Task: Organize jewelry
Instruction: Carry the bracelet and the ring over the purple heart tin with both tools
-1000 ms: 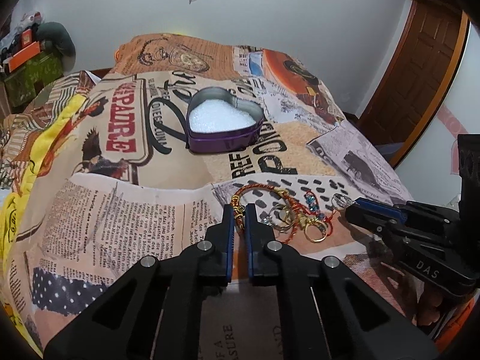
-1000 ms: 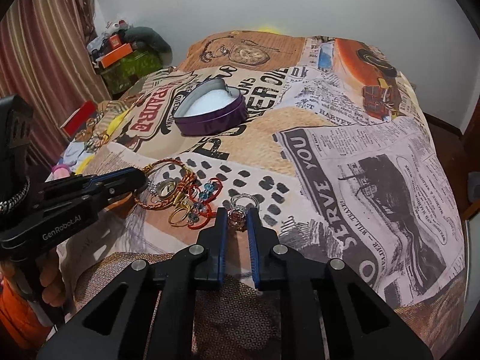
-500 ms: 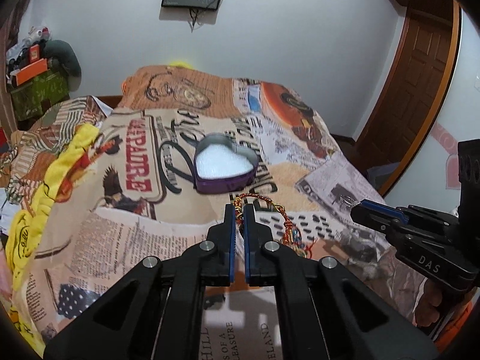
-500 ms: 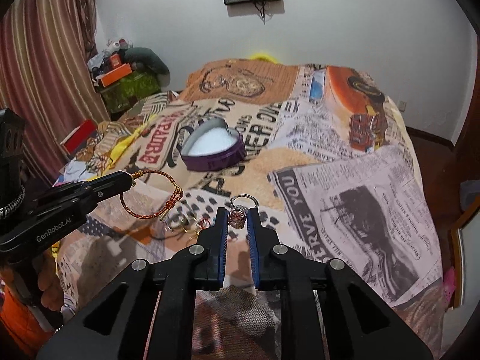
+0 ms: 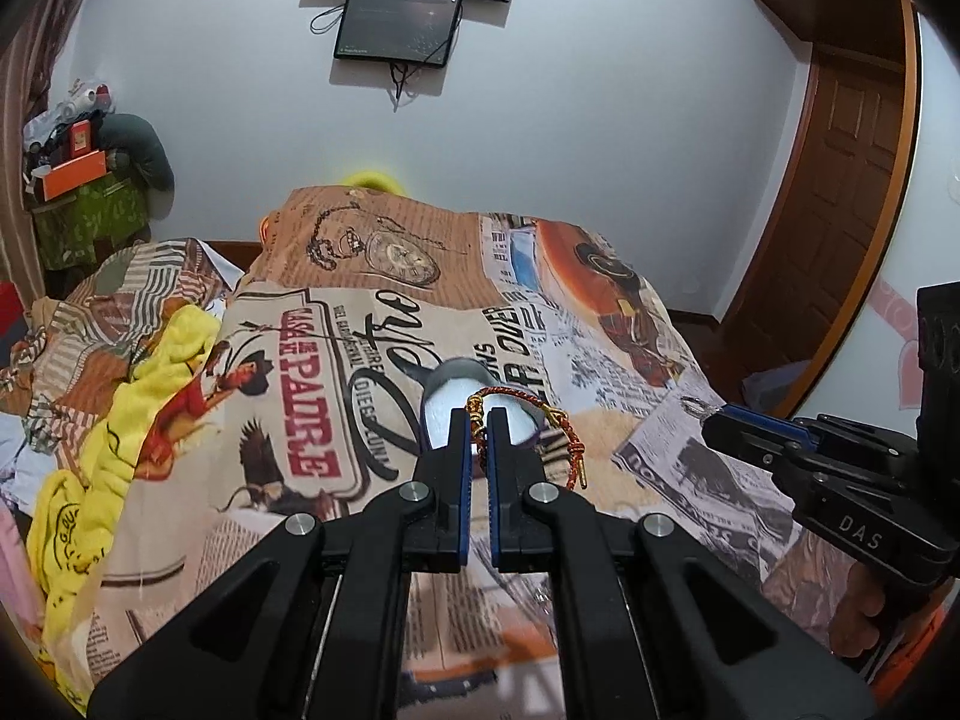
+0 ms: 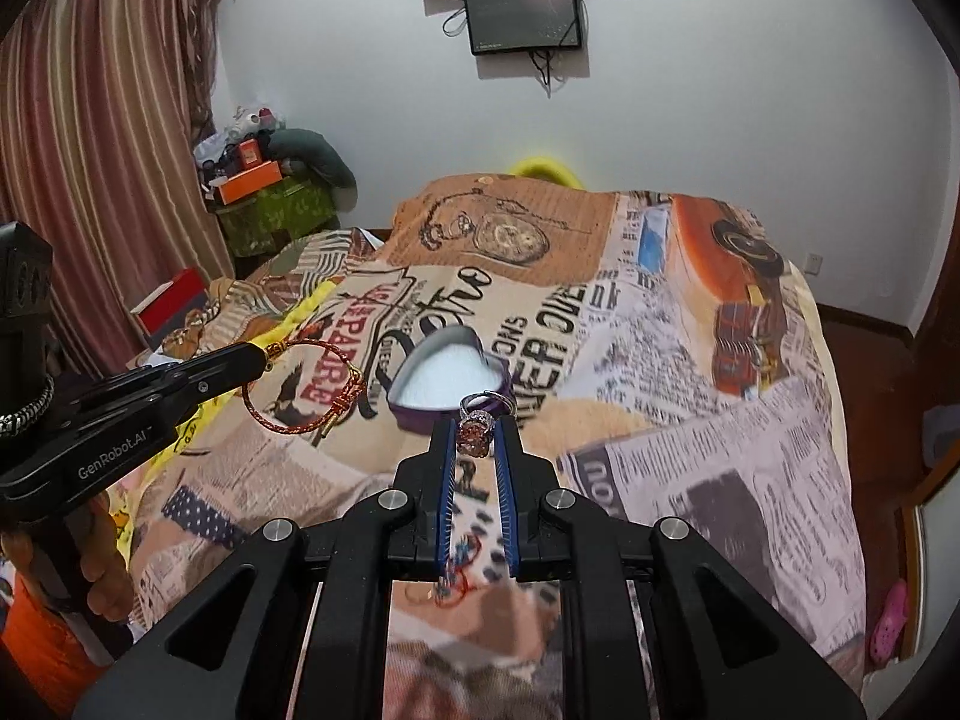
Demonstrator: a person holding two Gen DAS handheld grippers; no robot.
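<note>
My left gripper (image 5: 478, 420) is shut on a red-and-gold cord bracelet (image 5: 558, 420) and holds it in the air; the bracelet hangs to the right of the fingers and also shows in the right wrist view (image 6: 312, 387). My right gripper (image 6: 476, 438) is shut on a ring with a big reddish stone (image 6: 476, 433), also lifted; the ring shows small in the left wrist view (image 5: 695, 405). A purple heart-shaped tin (image 6: 447, 381) with white lining lies open on the bed ahead of both grippers, partly hidden behind the left fingers (image 5: 444, 387).
The bed carries a newspaper-print cover (image 6: 690, 420). More jewelry (image 6: 459, 564) lies blurred on the cover below the right gripper. A yellow cloth (image 5: 120, 420) lies at the bed's left. Boxes and clutter (image 6: 264, 192) stand by the curtain; a wooden door (image 5: 840, 180) is at right.
Both grippers have risen from the bed with their pieces, the bracelet and the ring, and moved toward the heart tin. The other jewelry stays on the cover.
</note>
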